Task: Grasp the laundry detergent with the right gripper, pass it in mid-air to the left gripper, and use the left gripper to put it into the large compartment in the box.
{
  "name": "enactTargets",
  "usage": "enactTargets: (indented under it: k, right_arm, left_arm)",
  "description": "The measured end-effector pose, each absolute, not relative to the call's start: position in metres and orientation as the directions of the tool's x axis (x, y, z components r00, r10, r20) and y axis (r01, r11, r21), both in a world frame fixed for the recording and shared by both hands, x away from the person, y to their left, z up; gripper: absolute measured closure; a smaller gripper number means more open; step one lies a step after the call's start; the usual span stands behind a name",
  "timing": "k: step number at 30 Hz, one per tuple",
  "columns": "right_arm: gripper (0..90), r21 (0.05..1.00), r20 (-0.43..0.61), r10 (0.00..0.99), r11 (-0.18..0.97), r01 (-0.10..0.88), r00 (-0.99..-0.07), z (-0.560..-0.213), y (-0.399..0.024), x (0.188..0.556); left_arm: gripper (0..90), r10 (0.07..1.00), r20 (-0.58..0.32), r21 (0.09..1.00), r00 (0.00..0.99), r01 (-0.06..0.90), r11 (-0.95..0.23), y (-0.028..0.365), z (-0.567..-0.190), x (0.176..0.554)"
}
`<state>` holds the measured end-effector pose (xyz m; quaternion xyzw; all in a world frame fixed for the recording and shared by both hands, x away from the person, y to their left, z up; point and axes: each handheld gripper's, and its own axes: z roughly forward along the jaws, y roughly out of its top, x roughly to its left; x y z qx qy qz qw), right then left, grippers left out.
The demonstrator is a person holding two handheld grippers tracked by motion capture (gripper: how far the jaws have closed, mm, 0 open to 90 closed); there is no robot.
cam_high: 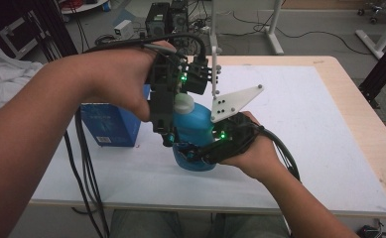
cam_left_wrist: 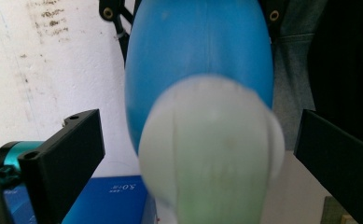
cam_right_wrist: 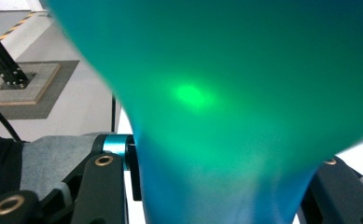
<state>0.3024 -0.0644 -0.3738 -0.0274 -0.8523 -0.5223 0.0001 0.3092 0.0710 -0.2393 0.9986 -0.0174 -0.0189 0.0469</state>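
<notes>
White mat [cam_high: 289, 129]: right tool [cam_high: 193, 154] clamps blue bottle [cam_high: 193, 124]; left tool's [cam_left_wrist: 198, 154] view shows jaws apart around its cap [cam_left_wrist: 212, 149]

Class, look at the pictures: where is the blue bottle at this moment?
In the high view the blue bottle is near the table's middle, gripped low by the right tongs, with the left tongs around its white cap and a blue box to its left.

A blue box [cam_left_wrist: 109, 200] is showing small pale print on its face, too blurred and too small to be read with any certainty.
</notes>
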Motion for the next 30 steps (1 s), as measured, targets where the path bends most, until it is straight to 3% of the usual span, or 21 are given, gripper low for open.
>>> enactTargets:
  k: [24,30]
  right_arm:
    - [47.1,0.898,0.054,0.023,0.437,0.058,-0.998,-0.370,-0.056,0.304]
    - [47.1,0.896,0.051,0.024,0.440,0.056,-0.998,-0.371,-0.056,0.305]
  left_arm:
    - [1.9,-0.010,-0.032,0.047,0.999,-0.008,-0.999,0.060,-0.247,0.311]
    - [6.0,0.001,-0.040,0.032,0.999,0.003,-0.999,0.060,-0.248,0.312]
